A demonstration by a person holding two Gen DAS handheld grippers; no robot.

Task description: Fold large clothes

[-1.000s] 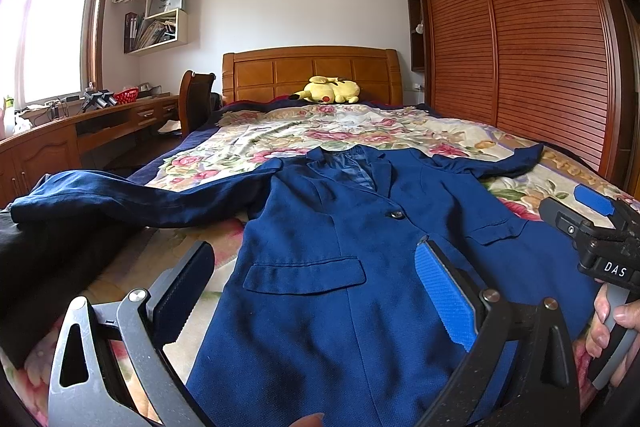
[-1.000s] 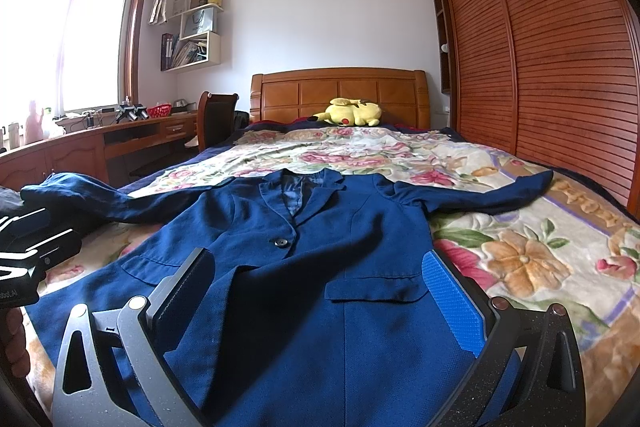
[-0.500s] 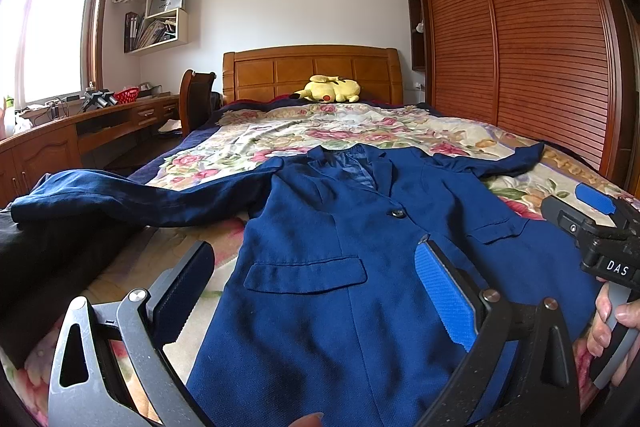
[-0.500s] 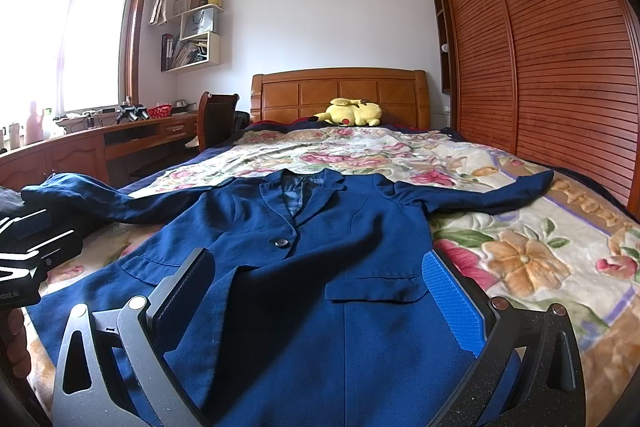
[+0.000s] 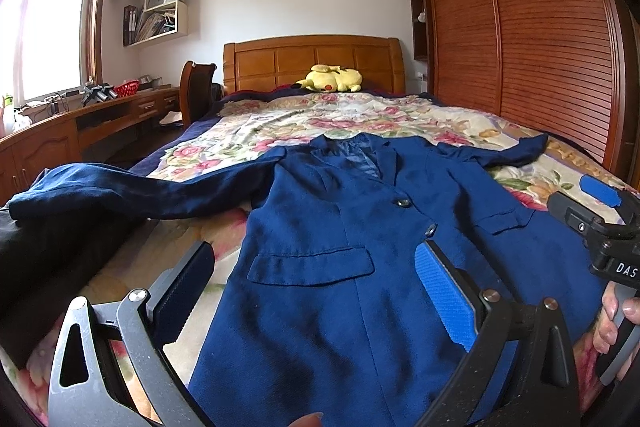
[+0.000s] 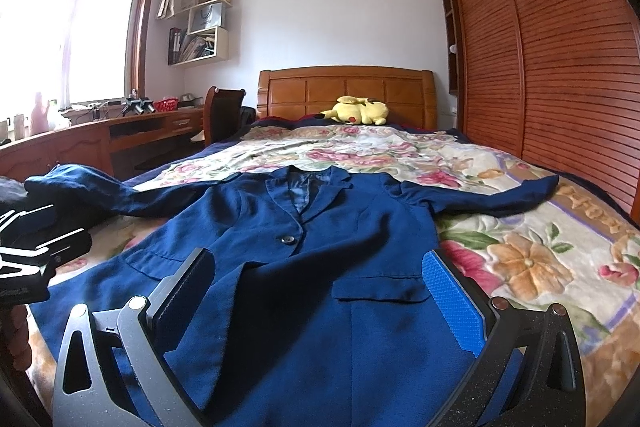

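A navy blue blazer (image 5: 344, 227) lies front-up and flat on the floral bedspread, collar toward the headboard, both sleeves spread out sideways. It also shows in the right wrist view (image 6: 312, 259). My left gripper (image 5: 316, 291) is open and empty, hovering over the blazer's lower left front near a pocket flap. My right gripper (image 6: 320, 299) is open and empty over the lower right front. The left sleeve (image 5: 120, 191) drapes over the bed's left edge. The right gripper's body (image 5: 600, 227) shows at the right of the left wrist view.
A yellow plush toy (image 5: 330, 79) lies by the wooden headboard (image 5: 312, 61). A wooden desk (image 5: 80, 123) and chair (image 5: 196, 91) stand left of the bed. A slatted wardrobe (image 5: 540, 47) lines the right wall. Dark cloth (image 5: 48, 267) lies at the bed's left edge.
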